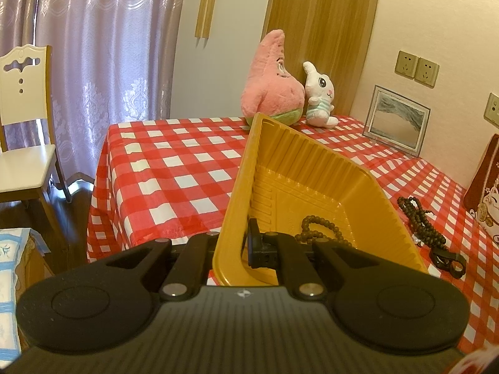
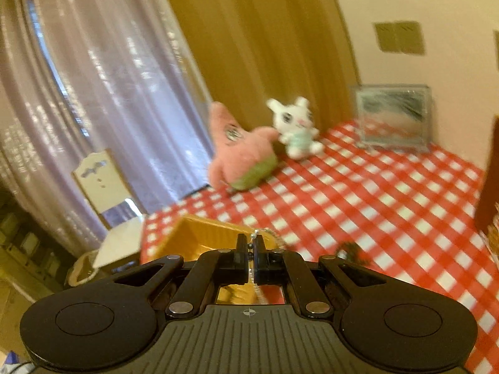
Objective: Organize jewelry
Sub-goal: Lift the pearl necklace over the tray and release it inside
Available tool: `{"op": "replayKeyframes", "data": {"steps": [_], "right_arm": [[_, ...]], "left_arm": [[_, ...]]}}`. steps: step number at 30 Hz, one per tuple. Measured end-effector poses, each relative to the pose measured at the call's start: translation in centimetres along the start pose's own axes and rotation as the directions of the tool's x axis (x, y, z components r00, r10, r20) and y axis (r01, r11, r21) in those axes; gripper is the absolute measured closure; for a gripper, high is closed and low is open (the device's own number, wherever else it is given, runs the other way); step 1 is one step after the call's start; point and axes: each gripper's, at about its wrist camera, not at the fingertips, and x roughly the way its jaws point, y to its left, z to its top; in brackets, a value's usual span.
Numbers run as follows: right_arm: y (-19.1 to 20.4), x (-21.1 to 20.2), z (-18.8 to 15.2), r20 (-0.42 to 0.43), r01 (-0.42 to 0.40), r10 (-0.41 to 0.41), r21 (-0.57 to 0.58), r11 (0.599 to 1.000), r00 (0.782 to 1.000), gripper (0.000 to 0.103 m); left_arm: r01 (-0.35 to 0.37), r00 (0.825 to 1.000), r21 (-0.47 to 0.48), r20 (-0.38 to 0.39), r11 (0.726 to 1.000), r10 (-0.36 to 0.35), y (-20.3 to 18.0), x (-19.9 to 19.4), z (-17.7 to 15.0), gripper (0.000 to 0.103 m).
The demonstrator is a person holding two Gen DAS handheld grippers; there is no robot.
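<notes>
My left gripper (image 1: 240, 249) is shut on the left wall of a golden plastic tray (image 1: 312, 168) and holds it tilted over the table's near edge. A brown bead bracelet (image 1: 321, 233) lies inside the tray. A dark bead necklace (image 1: 421, 221) lies on the checked tablecloth to the tray's right, with a black clasp-like piece (image 1: 449, 260) at its end. My right gripper (image 2: 250, 249) is shut on a thin white pearl chain (image 2: 253, 272) and holds it above the golden tray (image 2: 193, 237). The right wrist view is blurred.
A red-and-white checked tablecloth (image 1: 174, 168) covers the table. A pink star plush (image 1: 271, 84) and a white bunny plush (image 1: 319, 99) stand at the back. A framed picture (image 1: 396, 121) leans on the wall. A red cat-print box (image 1: 486, 180) is at the right. A white chair (image 1: 25, 143) stands left.
</notes>
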Motion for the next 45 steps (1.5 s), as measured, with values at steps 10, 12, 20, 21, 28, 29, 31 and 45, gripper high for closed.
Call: {"op": "replayKeyframes", "data": {"steps": [10,12,20,21,28,29,31,45], "right_arm": [[5.7,4.7,2.1,-0.008,-0.198,0.198,-0.012,0.980,0.980,0.100],[6.7,6.1,2.1,-0.019,-0.230,0.230,-0.006,0.973,0.973,0.100],[9.0,12.2,-1.4,-0.123,-0.300,0.304,0.050,0.953,0.945,0.100],[8.8,13.1,-2.3,-0.158,-0.290,0.297,0.062,0.955,0.942,0.100],[6.7,18.1,-9.2,-0.381,-0.160,0.182,0.087,0.983,0.907,0.100],[6.4,18.4,-9.6,-0.394,-0.145,0.166,0.083,0.986,0.904,0.100],[6.1,18.7,-10.2,-0.408,-0.128,0.138,0.050,0.990,0.902,0.100],[6.0,17.4,-10.6,-0.390,-0.027,0.013,-0.030,0.999,0.921,0.051]], "left_arm": [[0.005,1.000,-0.003,0.003,1.000,-0.005,-0.1,-0.2,0.0,0.098],[0.005,1.000,-0.004,0.003,1.000,-0.005,-0.1,-0.2,0.1,0.098],[0.006,1.000,-0.013,0.003,1.000,-0.006,-0.1,-0.2,0.0,0.098],[0.006,1.000,-0.013,0.003,1.000,-0.006,-0.2,-0.2,0.0,0.098],[0.011,1.000,-0.015,0.007,1.000,-0.011,-0.2,-0.3,0.1,0.098],[0.010,1.000,-0.015,0.007,1.000,-0.010,-0.2,-0.3,0.1,0.098],[0.009,1.000,-0.015,0.005,1.000,-0.008,-0.2,-0.3,0.1,0.098],[0.007,1.000,-0.015,0.001,1.000,-0.007,-0.2,-0.2,0.0,0.098]]}}
